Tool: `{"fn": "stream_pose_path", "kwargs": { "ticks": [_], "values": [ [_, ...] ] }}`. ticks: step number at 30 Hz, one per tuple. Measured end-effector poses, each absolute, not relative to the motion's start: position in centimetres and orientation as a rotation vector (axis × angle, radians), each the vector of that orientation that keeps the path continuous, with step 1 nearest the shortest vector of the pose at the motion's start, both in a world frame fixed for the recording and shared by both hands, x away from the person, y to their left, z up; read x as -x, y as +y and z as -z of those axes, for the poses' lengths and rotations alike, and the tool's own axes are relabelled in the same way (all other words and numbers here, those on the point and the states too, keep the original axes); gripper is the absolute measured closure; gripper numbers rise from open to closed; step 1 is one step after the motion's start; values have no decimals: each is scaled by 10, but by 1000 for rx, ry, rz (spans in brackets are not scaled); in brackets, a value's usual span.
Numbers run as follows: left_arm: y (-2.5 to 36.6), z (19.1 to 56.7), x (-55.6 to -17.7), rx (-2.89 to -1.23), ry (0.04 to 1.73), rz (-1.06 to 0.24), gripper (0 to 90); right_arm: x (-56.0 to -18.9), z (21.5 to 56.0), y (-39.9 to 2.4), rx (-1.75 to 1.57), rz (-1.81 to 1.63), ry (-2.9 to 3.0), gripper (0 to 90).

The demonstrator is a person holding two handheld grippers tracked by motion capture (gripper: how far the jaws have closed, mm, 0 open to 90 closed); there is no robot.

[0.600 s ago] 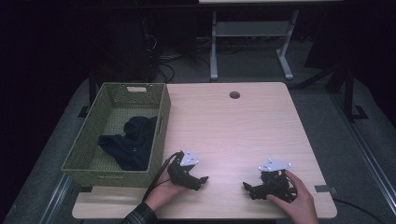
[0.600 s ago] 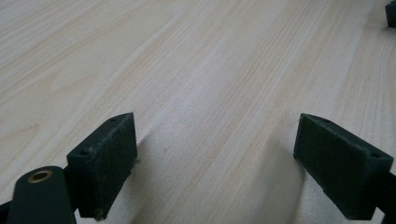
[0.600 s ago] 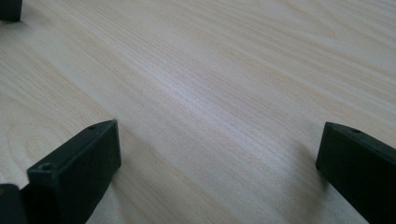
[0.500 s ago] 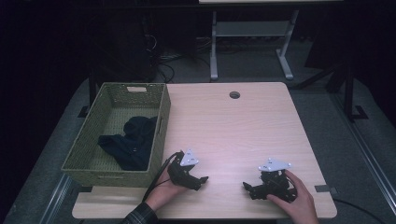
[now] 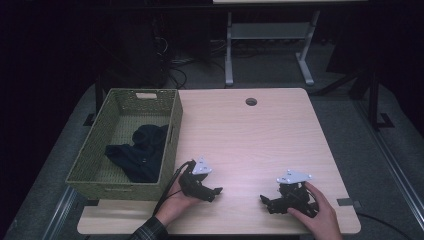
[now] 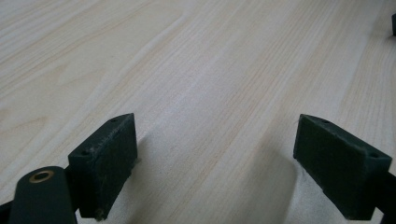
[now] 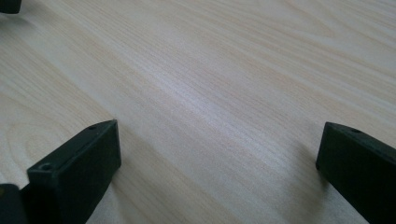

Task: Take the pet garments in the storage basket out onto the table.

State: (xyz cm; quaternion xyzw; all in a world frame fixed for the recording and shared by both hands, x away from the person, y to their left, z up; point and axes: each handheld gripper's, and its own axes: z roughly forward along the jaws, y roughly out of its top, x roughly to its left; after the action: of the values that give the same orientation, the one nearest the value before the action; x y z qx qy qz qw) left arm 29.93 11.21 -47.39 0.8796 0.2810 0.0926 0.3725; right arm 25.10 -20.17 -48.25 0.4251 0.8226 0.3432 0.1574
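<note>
One worktop. One green woven basket at the left edge. One dark cloth bundle inside. Two hand-held grippers: left hand-held gripper, right hand-held gripper. Two hands: left hand, right hand. One round hole near the far edge.

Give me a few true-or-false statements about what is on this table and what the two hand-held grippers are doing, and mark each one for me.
1. A dark cloth lies inside the green woven basket. True.
2. The left gripper is clamped on the cloth. False: its jaws stand apart over bare wood, with nothing between them.
3. The basket sits at the right edge of the table. False: it sits at the left edge, as the high view shows it.
4. The right gripper rests low on the tabletop near the front edge, jaws open and empty. True.
5. The two grippers point toward each other. True.
</note>
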Motion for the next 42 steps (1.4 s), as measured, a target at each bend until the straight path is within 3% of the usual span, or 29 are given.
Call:
{"fn": "stream_pose_path", "kwargs": {
  "ticks": [42],
  "values": [
    [113,448,-303,-2241,693,-245,133,-251,482,-202,-1220,-982,2355,0]
  ]
}}
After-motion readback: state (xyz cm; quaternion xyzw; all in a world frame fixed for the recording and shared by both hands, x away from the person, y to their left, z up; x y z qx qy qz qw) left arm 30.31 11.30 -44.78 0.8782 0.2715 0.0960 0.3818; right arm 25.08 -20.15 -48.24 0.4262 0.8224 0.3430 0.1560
